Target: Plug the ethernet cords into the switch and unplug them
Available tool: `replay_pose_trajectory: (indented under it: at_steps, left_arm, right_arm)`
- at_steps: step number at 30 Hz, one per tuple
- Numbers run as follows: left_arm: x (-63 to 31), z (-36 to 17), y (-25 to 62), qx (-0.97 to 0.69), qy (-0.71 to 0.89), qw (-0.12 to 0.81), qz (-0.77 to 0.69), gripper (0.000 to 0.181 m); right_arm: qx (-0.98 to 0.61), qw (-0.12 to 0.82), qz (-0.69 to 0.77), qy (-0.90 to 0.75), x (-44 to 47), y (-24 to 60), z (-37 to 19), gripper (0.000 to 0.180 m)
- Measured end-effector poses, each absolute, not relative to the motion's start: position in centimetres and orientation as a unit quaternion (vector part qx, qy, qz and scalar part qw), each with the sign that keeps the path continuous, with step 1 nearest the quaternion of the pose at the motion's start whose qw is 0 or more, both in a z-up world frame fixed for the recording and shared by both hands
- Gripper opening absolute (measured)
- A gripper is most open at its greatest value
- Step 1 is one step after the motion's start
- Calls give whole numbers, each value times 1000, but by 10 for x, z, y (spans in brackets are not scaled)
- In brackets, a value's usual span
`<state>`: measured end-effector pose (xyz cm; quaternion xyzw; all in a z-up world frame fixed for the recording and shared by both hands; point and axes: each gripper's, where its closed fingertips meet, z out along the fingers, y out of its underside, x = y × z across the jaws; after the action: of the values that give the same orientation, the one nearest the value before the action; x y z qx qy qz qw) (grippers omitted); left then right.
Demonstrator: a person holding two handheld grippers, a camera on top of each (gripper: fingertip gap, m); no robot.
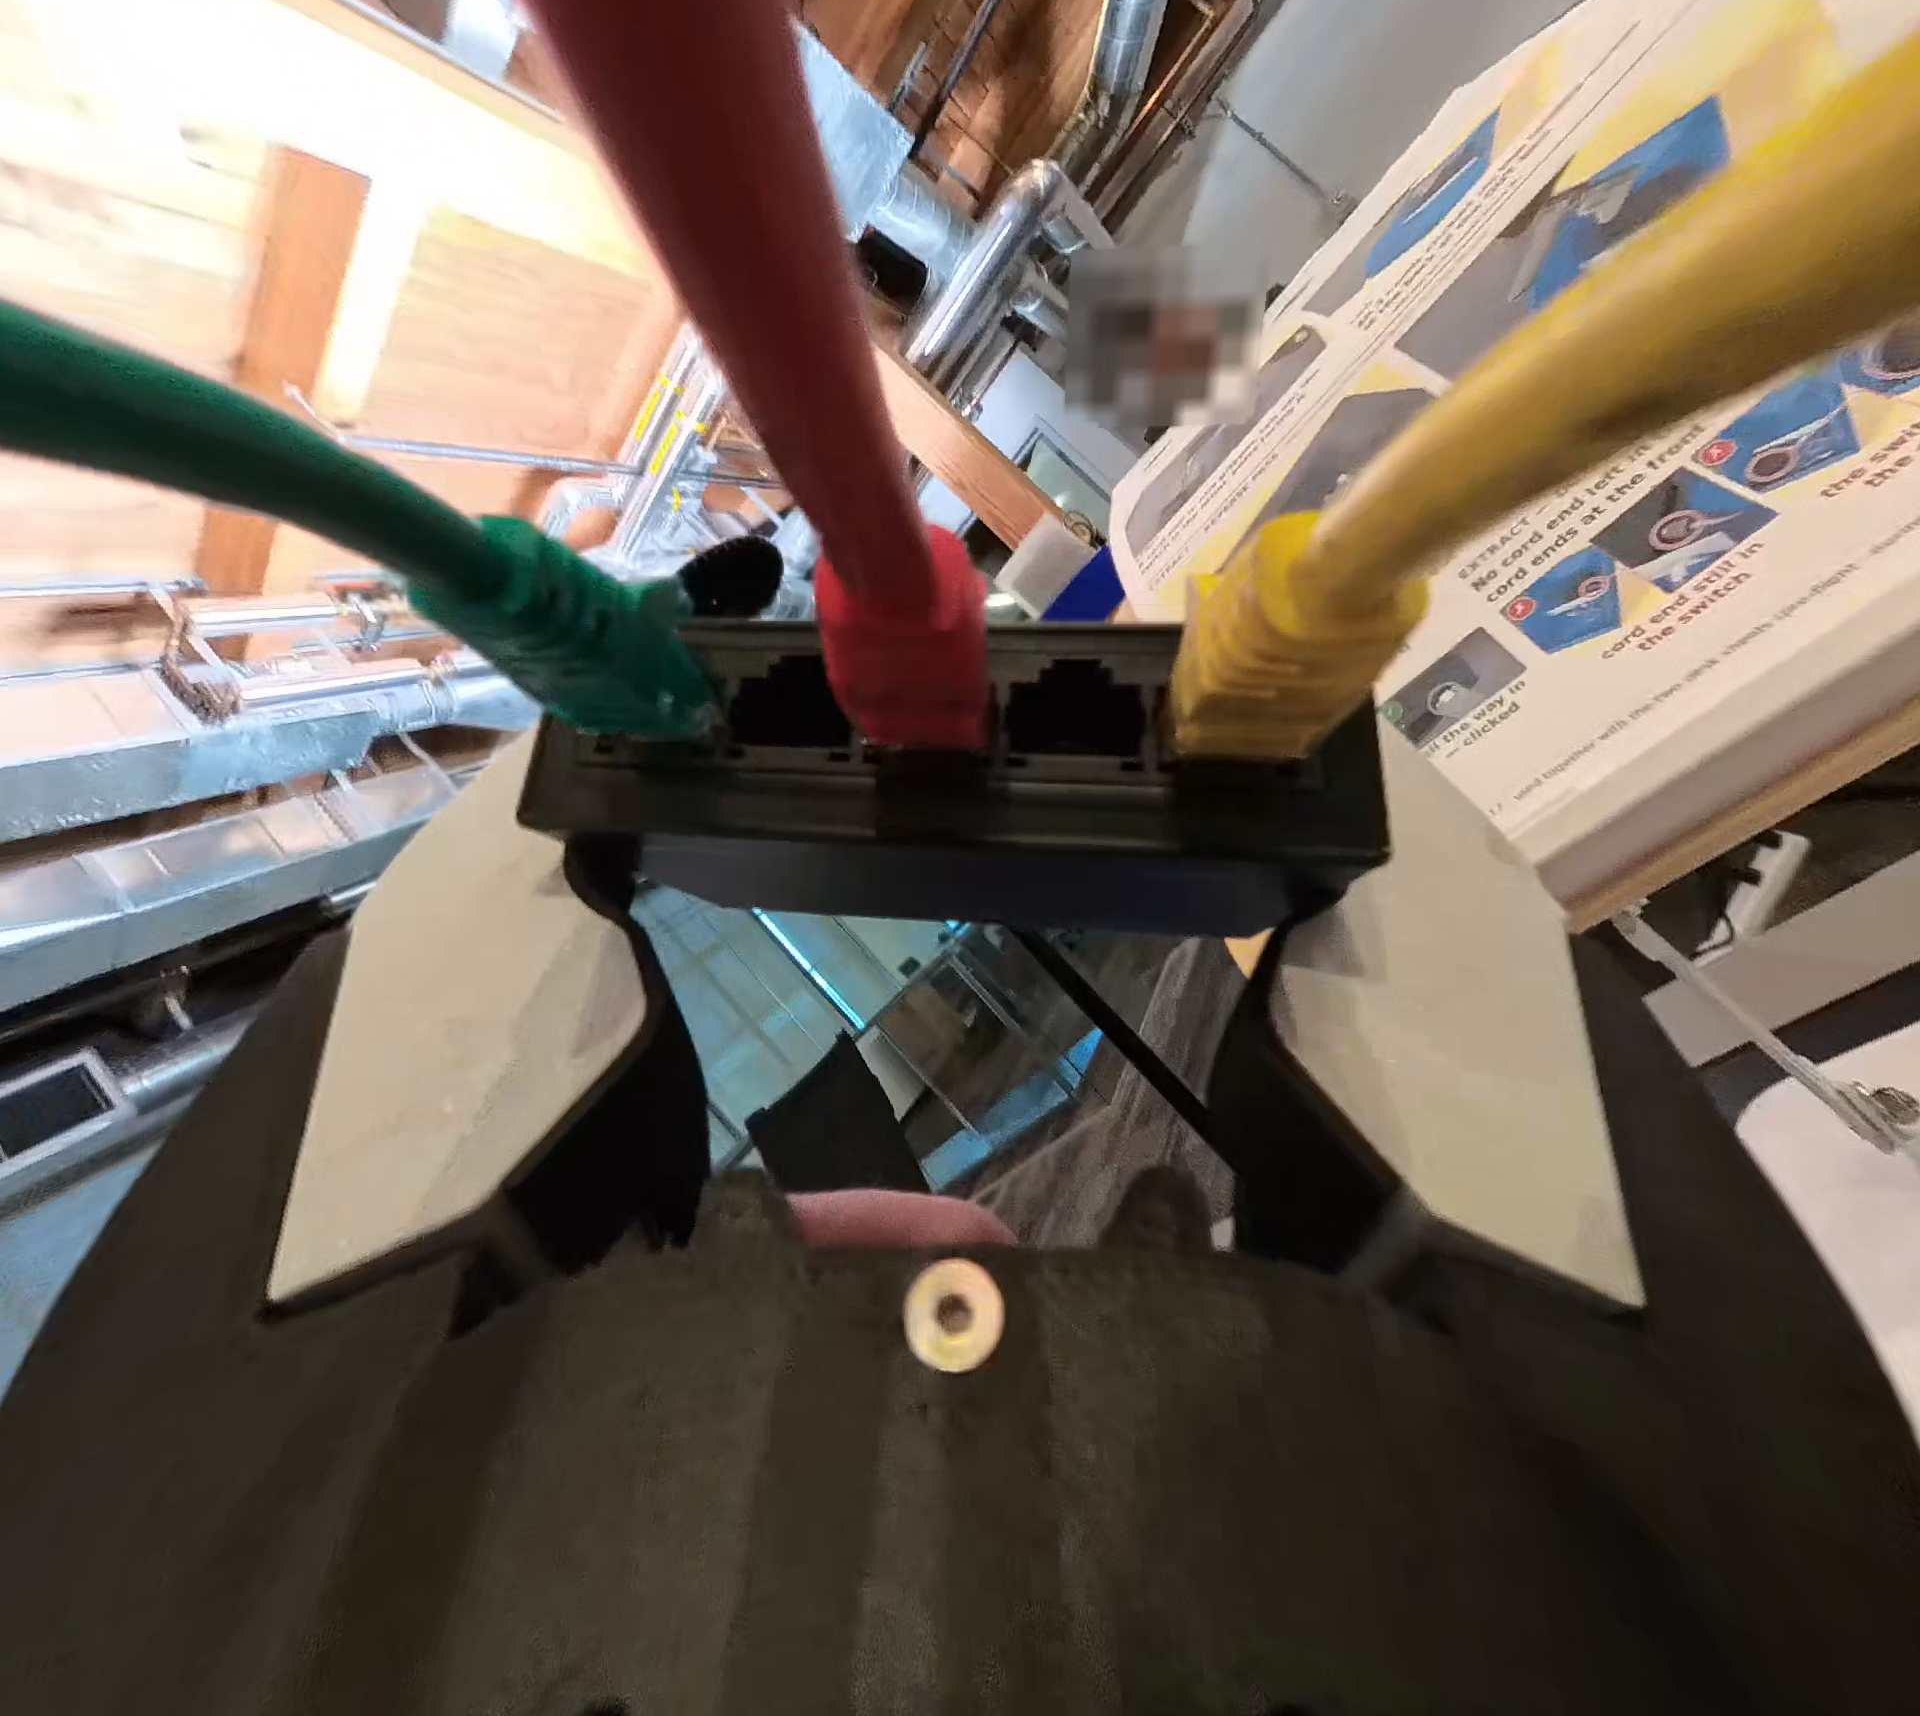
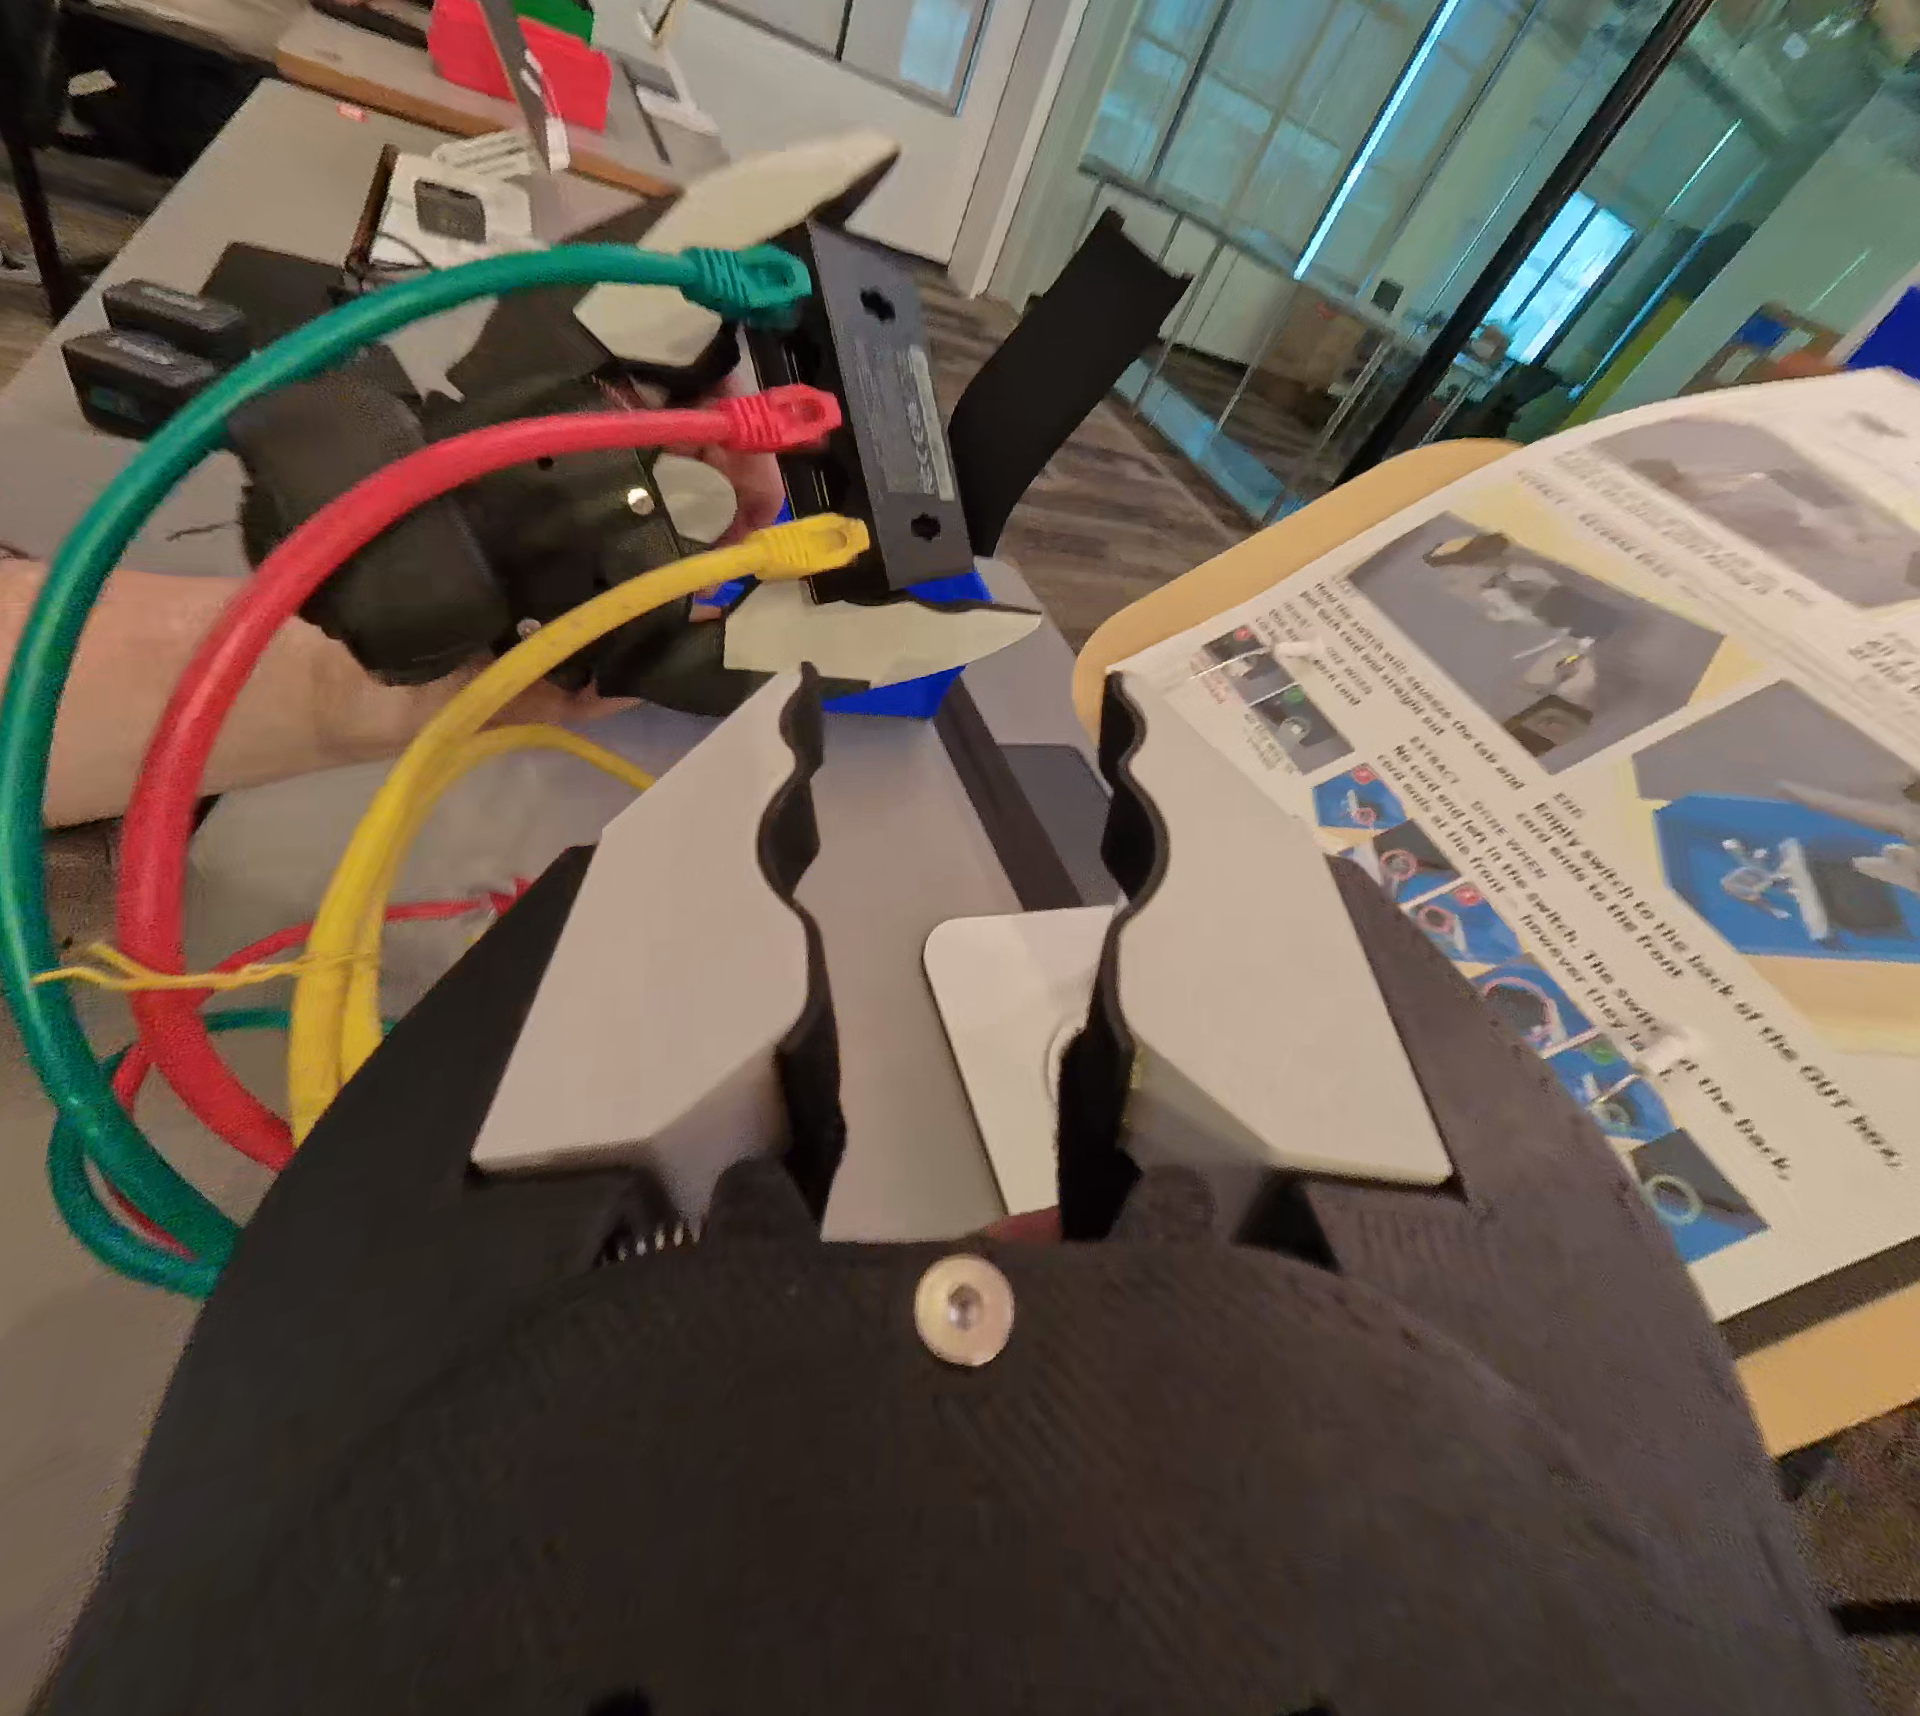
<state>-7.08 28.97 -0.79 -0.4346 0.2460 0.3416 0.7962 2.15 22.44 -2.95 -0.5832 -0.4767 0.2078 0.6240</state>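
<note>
My left gripper (image 1: 951, 877) is shut on the black switch (image 1: 956, 819), gripping it by its two ends and holding it in the air. Green (image 1: 592, 638), red (image 1: 904, 658) and yellow (image 1: 1288, 648) ethernet cords sit in its ports, with an empty port (image 1: 790, 700) on each side of the red one. The green plug sits at a slant. In the right wrist view the switch (image 2: 883, 409) stands on end in the left gripper (image 2: 831, 419), and the green (image 2: 743, 279), red (image 2: 779, 419) and yellow (image 2: 810, 546) plugs are in it. My right gripper (image 2: 961, 731) is open and empty just below the switch.
A printed instruction sheet (image 2: 1558, 783) lies on a wooden board at the right. A blue holder (image 2: 894, 695) sits under the switch. The cords loop down to the grey table (image 2: 62, 1354) at the left. Black battery packs (image 2: 145, 357) and a person at a far table are behind. The left gripper's tips are roughly 11 centimetres from the right gripper's.
</note>
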Motion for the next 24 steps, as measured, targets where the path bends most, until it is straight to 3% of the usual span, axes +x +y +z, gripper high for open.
replay_pose_trajectory:
  at_steps: [1, 17, 24]
  left_arm:
    - [-74, -8, 291, -440, 241, 796, 338, 125]
    - [-148, -3, 319, -556, 123, 798, 200, 125]
    - [-135, -3, 315, -553, 116, 815, 131, 125]
  right_arm:
    - [-576, 634, 204, -474, 24, 222, -24, 47]
    - [-574, 676, 140, -439, 50, 224, 0, 37]
    - [-548, 680, 61, -484, 30, 213, -1, 33]
